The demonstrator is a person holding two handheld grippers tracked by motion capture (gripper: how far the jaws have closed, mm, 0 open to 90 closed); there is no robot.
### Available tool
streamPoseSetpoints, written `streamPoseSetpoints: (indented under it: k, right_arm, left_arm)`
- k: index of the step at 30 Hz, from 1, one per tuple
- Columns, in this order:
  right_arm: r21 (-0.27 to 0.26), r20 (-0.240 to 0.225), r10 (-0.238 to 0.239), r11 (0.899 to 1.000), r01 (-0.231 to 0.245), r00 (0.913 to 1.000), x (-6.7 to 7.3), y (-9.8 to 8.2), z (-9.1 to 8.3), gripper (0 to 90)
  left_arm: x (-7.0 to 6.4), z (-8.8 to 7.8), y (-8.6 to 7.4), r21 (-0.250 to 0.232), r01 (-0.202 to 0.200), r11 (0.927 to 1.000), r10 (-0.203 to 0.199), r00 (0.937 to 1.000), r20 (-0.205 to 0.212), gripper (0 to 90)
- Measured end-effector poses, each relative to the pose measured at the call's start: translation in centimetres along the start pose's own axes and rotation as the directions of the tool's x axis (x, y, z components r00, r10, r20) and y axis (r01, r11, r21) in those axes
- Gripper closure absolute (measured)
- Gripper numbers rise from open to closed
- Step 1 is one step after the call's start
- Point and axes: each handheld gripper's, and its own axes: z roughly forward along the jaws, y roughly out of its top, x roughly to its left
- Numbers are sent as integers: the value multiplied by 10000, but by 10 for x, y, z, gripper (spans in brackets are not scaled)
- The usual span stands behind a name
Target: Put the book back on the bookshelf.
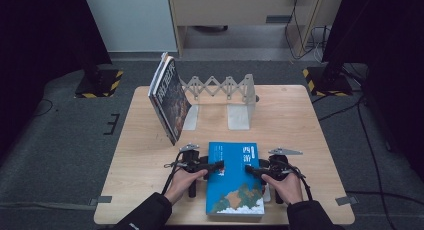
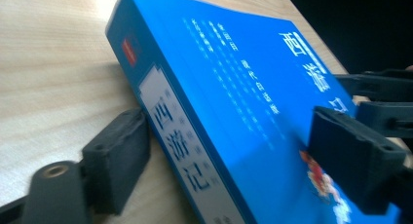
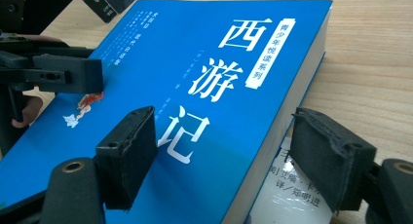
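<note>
Grippers bracket the blue book's two long edges, ready to lift it.
High view: left gripper (image 1: 218,166) and right gripper (image 1: 250,170) meet the book (image 1: 235,179) at lower centre; a rack (image 1: 225,90) props another book (image 1: 169,97) above. Left gripper view: jaws straddle the spine at centre, pads apparently not yet pressing. Right gripper view: jaws spread across the page edge, not pinching.

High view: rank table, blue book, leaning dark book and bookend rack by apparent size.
1. Table, by far.
2. Blue book.
3 and 4. Dark book and rack: similar in extent, so no ranking; both also sit farther from the camera than the blue book.
</note>
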Motion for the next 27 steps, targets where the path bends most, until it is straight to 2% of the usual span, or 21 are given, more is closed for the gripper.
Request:
streamPoseSetpoints:
  k: [8, 18, 19, 22, 24, 27]
  right_arm:
    - [20, -212, 195, 9998, -194, 9996, 1, -1, 3, 246]
    - [10, -307, 304, 9995, -303, 9991, -1, -2, 3, 244]
    - [15, -323, 322, 9995, -321, 9990, -1, -2, 3, 243]
    - [4, -335, 298, 9996, -298, 9990, -1, -2, 3, 242]
    - [-1, -365, 296, 9996, -296, 9989, -2, -2, 3, 242]
    - [-8, -391, 281, 9996, -281, 9988, -2, -2, 3, 241]
  left_arm:
    - [0, -4, 2, 335, 280, 9990, -283, 9995, 100, 202]
    - [0, -8, 8, 638, 299, 9975, -308, 9994, 124, 268]
    - [1, -9, 9, 621, 438, 9971, -449, 9989, 167, 280]
    - [2, -10, 9, 623, 532, 9966, -549, 9982, 255, 300]
    - [5, -9, 8, 611, 782, 9951, -812, 9956, 474, 309]
    - [5, -6, 7, 603, 900, 9941, -936, 9938, 606, 308]
